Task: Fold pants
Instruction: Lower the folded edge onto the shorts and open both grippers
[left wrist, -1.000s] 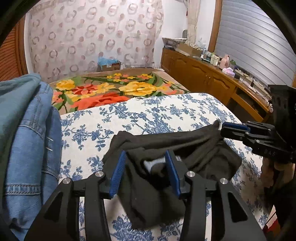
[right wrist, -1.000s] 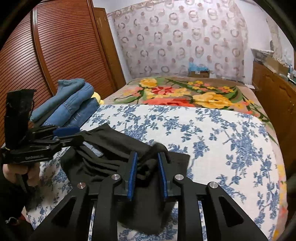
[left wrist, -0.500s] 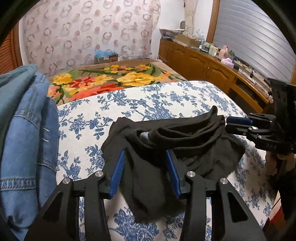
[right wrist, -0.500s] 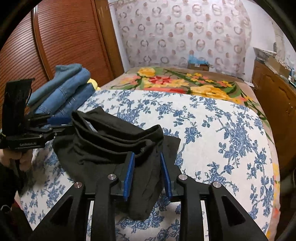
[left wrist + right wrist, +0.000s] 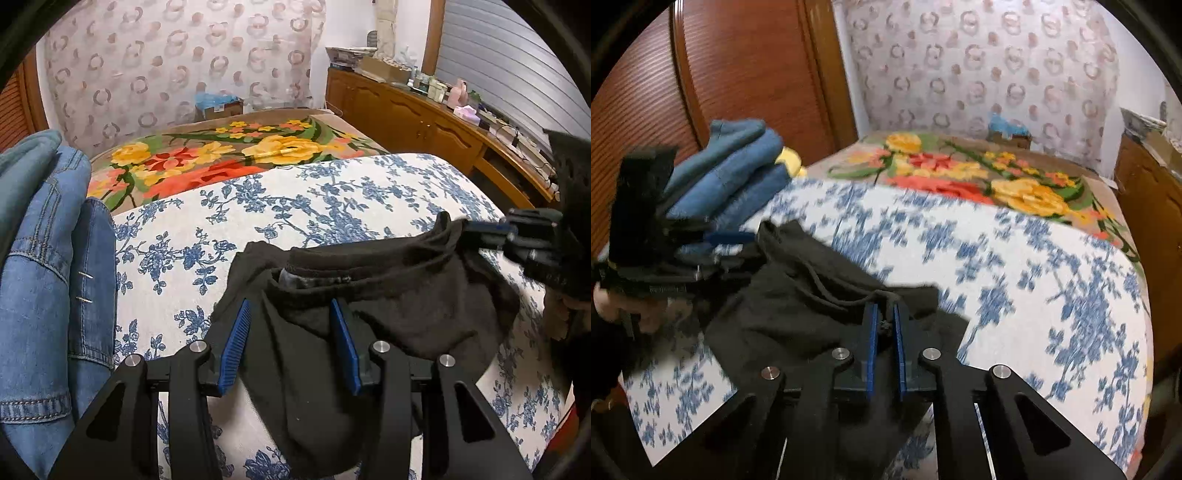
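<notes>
Left wrist: black pants (image 5: 388,314) bunched on the bed (image 5: 295,206), soft matte knit. Left gripper (image 5: 291,343) jaws stand apart, straddling cloth; whether they press it, cannot tell. Risk: loose leg hangs off the edge and drags.

Right wrist: right gripper (image 5: 884,328) jaws clamped on waistband and drawstring; thin pinch may slip.

Pants: black pants (image 5: 406,314) bunched on the blue-flowered bed (image 5: 295,206), one end hanging over the near edge.
Left gripper: left gripper (image 5: 291,343) jaws apart, black cloth between the blue pads.
Right gripper: right gripper (image 5: 491,232) at the right, blurred, at the raised far edge of the pants.
Left side: folded jeans (image 5: 55,277) stacked.
Background: wooden dresser (image 5: 424,118), cluttered top.
</notes>
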Demonstrator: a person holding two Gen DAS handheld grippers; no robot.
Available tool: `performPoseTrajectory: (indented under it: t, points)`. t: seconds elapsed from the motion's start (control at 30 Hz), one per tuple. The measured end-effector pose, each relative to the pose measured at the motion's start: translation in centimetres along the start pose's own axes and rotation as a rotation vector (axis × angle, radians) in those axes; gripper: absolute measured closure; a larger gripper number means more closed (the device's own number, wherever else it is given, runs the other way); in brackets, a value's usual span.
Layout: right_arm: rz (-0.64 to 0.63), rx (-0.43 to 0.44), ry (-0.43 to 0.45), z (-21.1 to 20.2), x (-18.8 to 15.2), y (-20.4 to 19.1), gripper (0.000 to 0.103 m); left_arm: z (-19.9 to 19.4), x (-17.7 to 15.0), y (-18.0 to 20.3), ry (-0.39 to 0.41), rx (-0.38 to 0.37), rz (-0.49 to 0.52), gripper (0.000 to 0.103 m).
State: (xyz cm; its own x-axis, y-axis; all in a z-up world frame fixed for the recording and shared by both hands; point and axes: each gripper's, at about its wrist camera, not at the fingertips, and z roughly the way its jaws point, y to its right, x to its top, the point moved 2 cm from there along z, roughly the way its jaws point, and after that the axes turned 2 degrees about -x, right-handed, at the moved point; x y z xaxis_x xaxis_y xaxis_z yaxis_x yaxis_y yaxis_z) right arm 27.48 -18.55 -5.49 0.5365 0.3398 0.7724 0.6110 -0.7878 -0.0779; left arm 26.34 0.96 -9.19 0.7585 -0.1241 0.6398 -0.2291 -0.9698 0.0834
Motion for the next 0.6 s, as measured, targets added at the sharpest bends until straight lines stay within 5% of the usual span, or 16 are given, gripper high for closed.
performPoseTrajectory:
  t: [0.13, 0.4, 0.6]
  points:
    - [0.054, -0.027, 0.056, -0.2, 0.8, 1.1, 0.096, 0.1, 0.1, -0.3, 0.004, 0.0, -0.01, 0.057]
    - [0.057, -0.085, -0.006, 1.8, 0.7, 0.7, 0.095, -1.1, 0.1, -0.3, 0.032, 0.0, -0.017, 0.057]
    - [0.085, -0.097, 0.004, 0.2, 0.7, 0.7, 0.083, -2.9, -0.6, 0.3, 0.057, -0.021, -0.017, 0.057]
